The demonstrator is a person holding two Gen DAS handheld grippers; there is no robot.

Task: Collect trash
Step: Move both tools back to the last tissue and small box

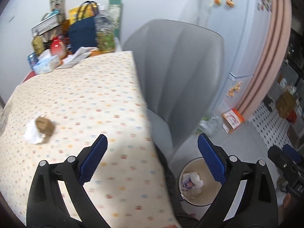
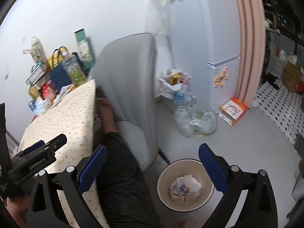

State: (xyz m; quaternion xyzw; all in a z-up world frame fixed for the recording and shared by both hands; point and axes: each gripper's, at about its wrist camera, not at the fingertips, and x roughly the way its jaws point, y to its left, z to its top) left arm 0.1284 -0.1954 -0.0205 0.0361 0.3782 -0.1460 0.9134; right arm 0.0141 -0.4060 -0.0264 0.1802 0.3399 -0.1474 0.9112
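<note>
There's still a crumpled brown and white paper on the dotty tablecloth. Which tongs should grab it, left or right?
Probably the left tongs. They are open and empty over the table, with the crumpled brown and white paper just ahead. The right tongs, also open, hang over the round cream bin on the floor.

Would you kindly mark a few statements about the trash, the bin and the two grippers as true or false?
1. The left gripper holds a piece of trash. False: its jaws stand open and empty.
2. Crumpled trash lies on the tablecloth. True.
3. The waste bin is empty. False: crumpled paper lies inside it.
4. The bin stands on the floor beside the grey chair. True.
5. The right gripper is open above the bin. True.
</note>
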